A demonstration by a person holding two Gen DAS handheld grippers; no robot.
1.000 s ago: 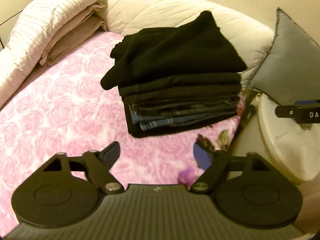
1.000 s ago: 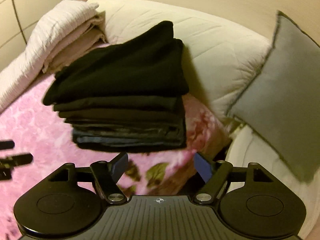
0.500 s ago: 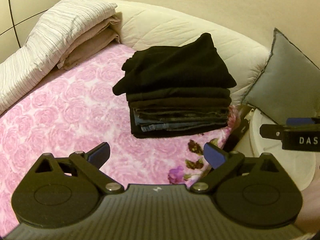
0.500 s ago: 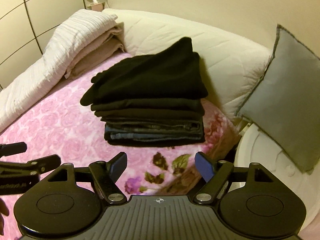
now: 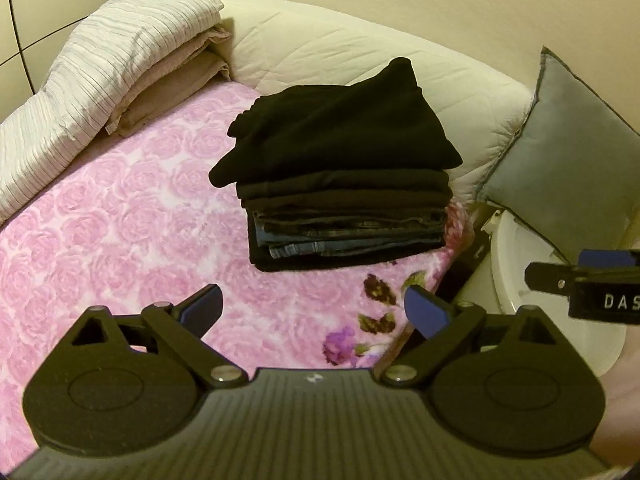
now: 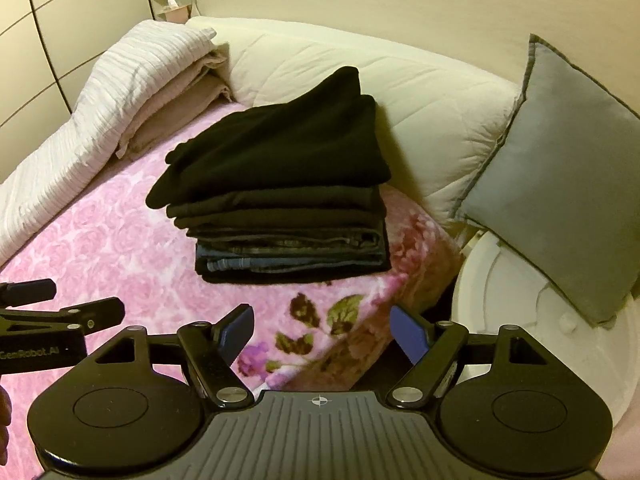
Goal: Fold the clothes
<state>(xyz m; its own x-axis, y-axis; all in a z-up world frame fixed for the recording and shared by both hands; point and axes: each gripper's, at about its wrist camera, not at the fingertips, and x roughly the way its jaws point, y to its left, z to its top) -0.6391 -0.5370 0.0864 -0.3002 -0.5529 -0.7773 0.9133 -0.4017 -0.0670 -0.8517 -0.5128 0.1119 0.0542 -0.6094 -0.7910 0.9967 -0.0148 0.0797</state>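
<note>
We hold both grippers spread wide with nothing between the fingers. Our left gripper (image 5: 312,310) hangs over the pink blanket (image 5: 120,232), and the stack (image 5: 340,184) of folded clothes sits ahead of it, a little to its right, well apart from the fingertips. A black top (image 5: 340,132) lies uppermost on the stack, darker pieces under it and jeans (image 5: 304,246) near the bottom. Our right gripper (image 6: 322,330) hangs over the blanket's edge (image 6: 120,240); from it the stack (image 6: 280,200) lies ahead and a little left. The left gripper's side (image 6: 60,320) shows at its far left. Beyond the stack we see a cream quilt (image 6: 360,72), to its left a striped pillow (image 6: 132,76), and to the right a grey cushion (image 6: 560,160) leaning over a white round thing (image 6: 520,300).
</note>
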